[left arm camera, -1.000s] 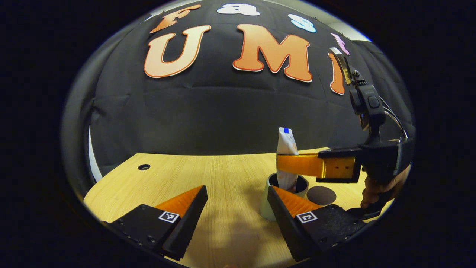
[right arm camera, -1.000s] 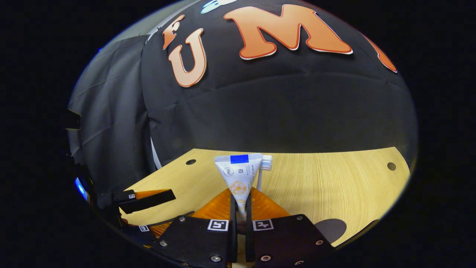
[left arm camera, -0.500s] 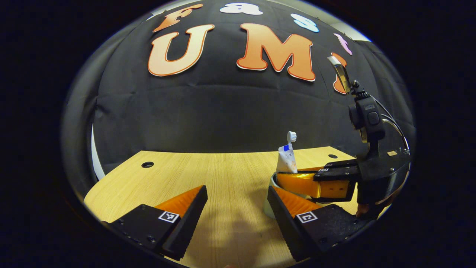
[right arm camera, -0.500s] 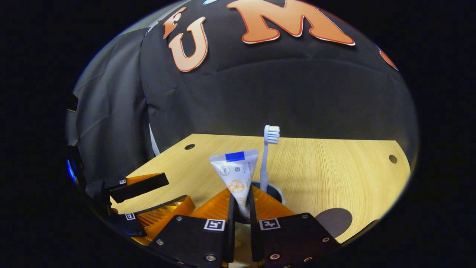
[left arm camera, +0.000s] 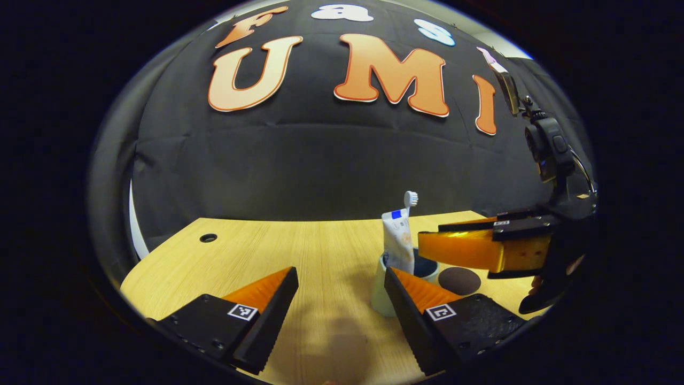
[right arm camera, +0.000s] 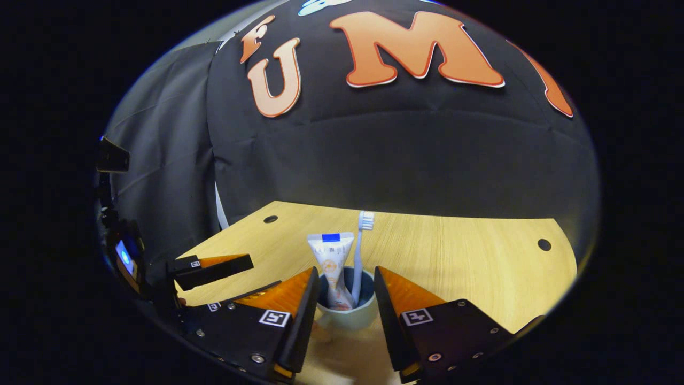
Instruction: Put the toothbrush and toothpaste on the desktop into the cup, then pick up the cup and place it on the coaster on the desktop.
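pale round cup (right arm camera: 344,315) base hiding behind right gripper (right arm camera: 343,291), spread apart | left gripper (left arm camera: 342,291) gaping | light wooden desktop (right arm camera: 470,267) lying lower frame

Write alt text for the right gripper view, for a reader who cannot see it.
A toothpaste tube and a toothbrush stand upright in a pale cup on a wooden desktop, just beyond the open right tool. The left tool shows at the left edge, also open.

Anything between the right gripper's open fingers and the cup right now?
Nothing: in the right gripper view the right gripper is open just short of the cup, with toothpaste and toothbrush standing inside it.
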Motion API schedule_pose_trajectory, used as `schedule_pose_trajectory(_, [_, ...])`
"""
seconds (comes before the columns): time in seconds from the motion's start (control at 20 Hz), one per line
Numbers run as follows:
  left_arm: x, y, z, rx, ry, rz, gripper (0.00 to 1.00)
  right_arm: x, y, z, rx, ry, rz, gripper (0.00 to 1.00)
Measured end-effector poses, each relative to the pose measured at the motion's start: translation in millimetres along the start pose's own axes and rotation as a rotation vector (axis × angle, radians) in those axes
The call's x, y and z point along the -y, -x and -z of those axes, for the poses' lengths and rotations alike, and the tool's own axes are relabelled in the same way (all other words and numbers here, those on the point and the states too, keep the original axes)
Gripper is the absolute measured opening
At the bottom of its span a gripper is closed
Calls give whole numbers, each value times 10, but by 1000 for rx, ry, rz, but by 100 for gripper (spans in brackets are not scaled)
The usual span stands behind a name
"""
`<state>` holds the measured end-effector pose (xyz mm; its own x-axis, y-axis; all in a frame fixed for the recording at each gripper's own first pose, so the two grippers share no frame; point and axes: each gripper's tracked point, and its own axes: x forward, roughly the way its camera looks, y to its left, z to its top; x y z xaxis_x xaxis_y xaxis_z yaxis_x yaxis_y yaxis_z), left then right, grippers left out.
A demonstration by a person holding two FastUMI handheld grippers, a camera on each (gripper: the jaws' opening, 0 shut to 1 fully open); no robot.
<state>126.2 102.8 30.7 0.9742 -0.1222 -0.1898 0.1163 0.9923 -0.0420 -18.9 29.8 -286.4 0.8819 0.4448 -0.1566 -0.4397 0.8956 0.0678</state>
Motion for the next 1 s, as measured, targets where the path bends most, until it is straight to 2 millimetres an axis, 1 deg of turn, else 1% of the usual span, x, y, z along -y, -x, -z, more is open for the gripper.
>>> schedule_pose_trajectory(0.05, [56,-10,-16,3,-5,10,98,43,60,-50,12,4,9,64])
schedule_pose_trajectory(0.1, [116,-10,-32,3,-5,22,98,99,129,-108,26,9,22,70])
schedule_pose_trajectory(0.15, [191,-16,-57,2,-4,34,98,157,198,-157,39,12,34,72])
schedule_pose_trajectory(0.2, [254,-18,-71,1,-1,45,98,216,264,-206,50,11,47,78])
schedule_pose_trajectory(0.3, [387,-30,-76,-9,-2,63,98,333,375,-273,69,1,73,82])
schedule_pose_trajectory(0.45, [499,-48,0,-50,4,66,98,506,557,-336,84,-7,110,83])
schedule_pose_trajectory(0.55, [527,-97,116,-104,20,51,98,623,681,-331,82,-7,133,83])
schedule_pose_trajectory(0.75, [567,-117,319,-268,72,24,98,824,945,-323,64,-25,181,83])
schedule_pose_trajectory(0.9, [617,-175,451,-418,89,15,98,941,1166,-330,48,-66,208,83])
schedule_pose_trajectory(1.0, [700,-198,466,-502,131,38,98,968,1282,-304,35,-120,207,83])
